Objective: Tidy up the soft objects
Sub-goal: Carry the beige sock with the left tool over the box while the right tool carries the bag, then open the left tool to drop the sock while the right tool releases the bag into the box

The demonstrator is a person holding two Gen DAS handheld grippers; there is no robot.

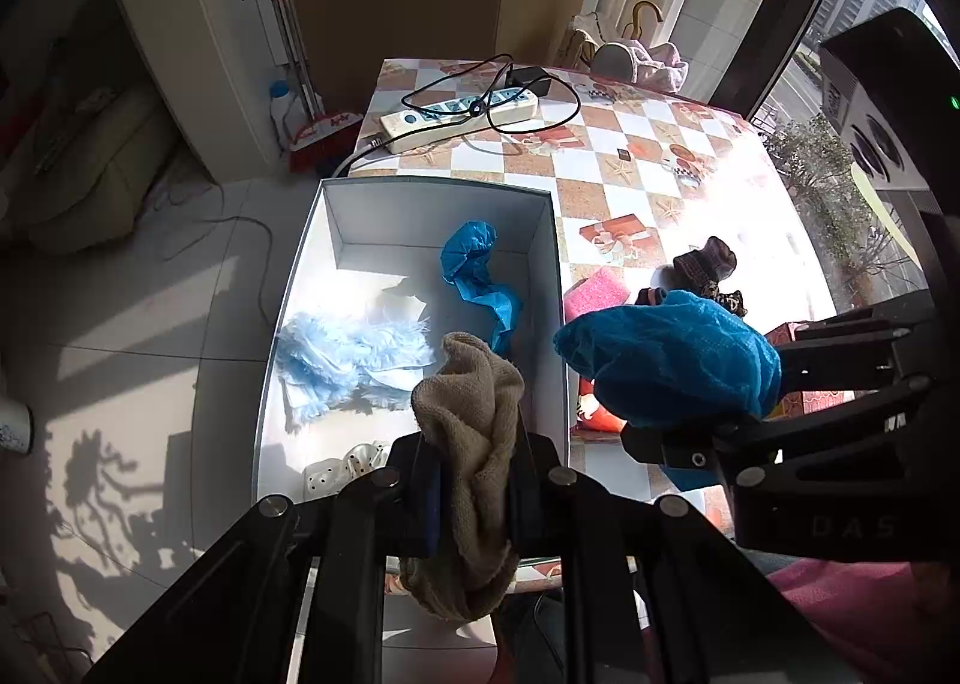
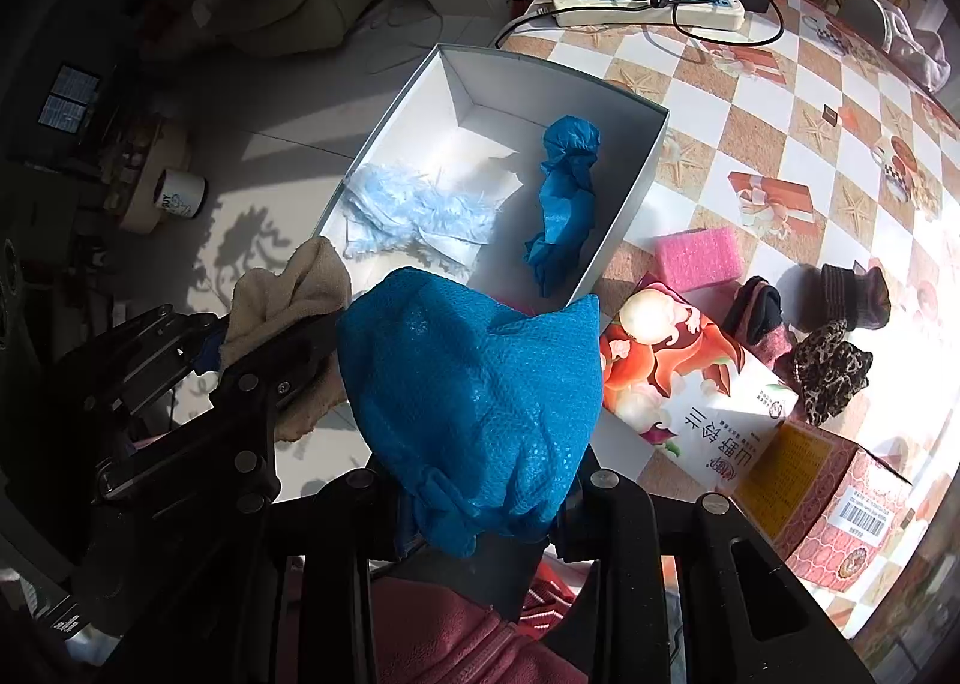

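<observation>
My left gripper [image 1: 471,480] is shut on a beige sock [image 1: 474,414], held over the near end of the white box [image 1: 558,288]; the sock also shows in the right wrist view [image 2: 288,294]. My right gripper [image 2: 480,498] is shut on a blue crumpled cover [image 2: 480,384], just right of the box's near corner; it also shows in the left wrist view [image 1: 672,360]. In the box [image 2: 636,186] lie a second blue cover [image 2: 564,204], a light blue fluffy cloth [image 2: 414,210] and a polka-dot scrunchie [image 1: 348,468].
On the checked tablecloth [image 2: 798,156] lie a pink sponge [image 2: 699,252], dark socks [image 2: 759,318], a leopard scrunchie [image 2: 831,372], a tissue pack [image 2: 690,378], a carton [image 2: 834,504] and a power strip [image 2: 648,3]. The floor [image 1: 150,324] lies left.
</observation>
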